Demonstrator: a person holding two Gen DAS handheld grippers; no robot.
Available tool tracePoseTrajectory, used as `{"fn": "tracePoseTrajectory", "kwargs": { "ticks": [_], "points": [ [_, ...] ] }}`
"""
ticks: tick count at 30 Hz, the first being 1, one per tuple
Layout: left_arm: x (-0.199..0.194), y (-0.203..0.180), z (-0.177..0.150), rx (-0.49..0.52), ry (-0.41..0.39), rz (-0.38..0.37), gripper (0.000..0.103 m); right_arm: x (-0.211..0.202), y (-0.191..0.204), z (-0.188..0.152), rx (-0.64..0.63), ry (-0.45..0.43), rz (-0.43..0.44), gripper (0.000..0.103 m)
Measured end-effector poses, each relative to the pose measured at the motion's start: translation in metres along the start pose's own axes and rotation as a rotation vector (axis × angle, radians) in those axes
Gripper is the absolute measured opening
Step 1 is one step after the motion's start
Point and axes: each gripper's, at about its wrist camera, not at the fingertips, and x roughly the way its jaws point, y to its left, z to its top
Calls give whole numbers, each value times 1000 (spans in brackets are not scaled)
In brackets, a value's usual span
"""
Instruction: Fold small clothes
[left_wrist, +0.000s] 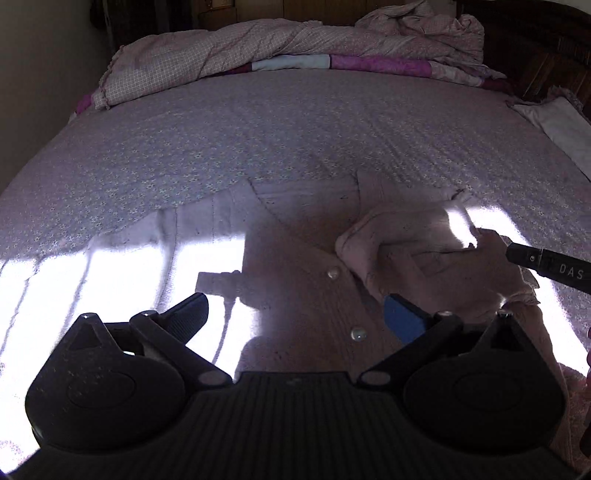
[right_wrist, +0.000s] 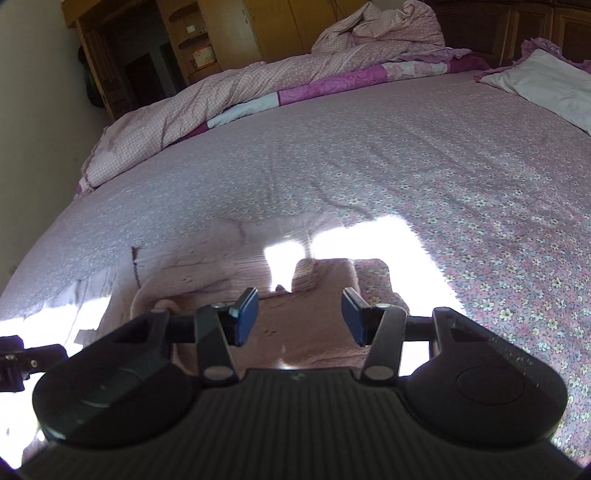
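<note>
Pink ribbed knit, a small buttoned top (left_wrist: 310, 258), lies on the floral bedsheet (left_wrist: 258, 129), one sleeve (left_wrist: 399, 240) bunched across its chest beside two round buttons (left_wrist: 333, 273). Left gripper (left_wrist: 295, 314) hangs above with jaws wide and empty; right gripper (right_wrist: 299, 317) has jaws apart, gripping nothing. Crumpled quilt (right_wrist: 258, 85) lines the far edge.

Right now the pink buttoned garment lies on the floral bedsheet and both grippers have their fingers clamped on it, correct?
Not quite. The pink buttoned garment does lie on the floral bedsheet, but neither gripper holds it: both wrist views show the left gripper and right gripper open and empty.
</note>
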Motion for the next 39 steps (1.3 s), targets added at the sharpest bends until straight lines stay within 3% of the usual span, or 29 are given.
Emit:
{"fn": "tracePoseTrajectory", "kwargs": {
  "ticks": [5,12,16,24,25,26,27,30,39],
  "points": [
    [24,-50,11,114,-26,-35,103,8,-25,-1,53,11,-32,52],
    [63,-106,15,275,-43,-99,85,8,-50,-5,65,25,-46,52],
    [83,-131,18,335,-39,-164,81,11,-59,-9,87,34,-42,53],
    [128,-167,22,405,-10,-161,54,14,-69,-15,107,40,-26,52],
    [130,-169,22,404,-20,-158,45,15,-70,-16,107,41,-24,52],
    [132,-170,22,396,-25,-149,19,16,-71,-16,109,42,-19,52],
    [133,-170,23,379,-23,-133,9,16,-71,-17,113,44,-16,53],
    [124,-159,25,312,-46,-149,7,17,-73,-18,126,48,-5,55],
    [62,-96,42,144,-206,-76,6,17,-72,-18,126,48,-4,55]
  ]
}}
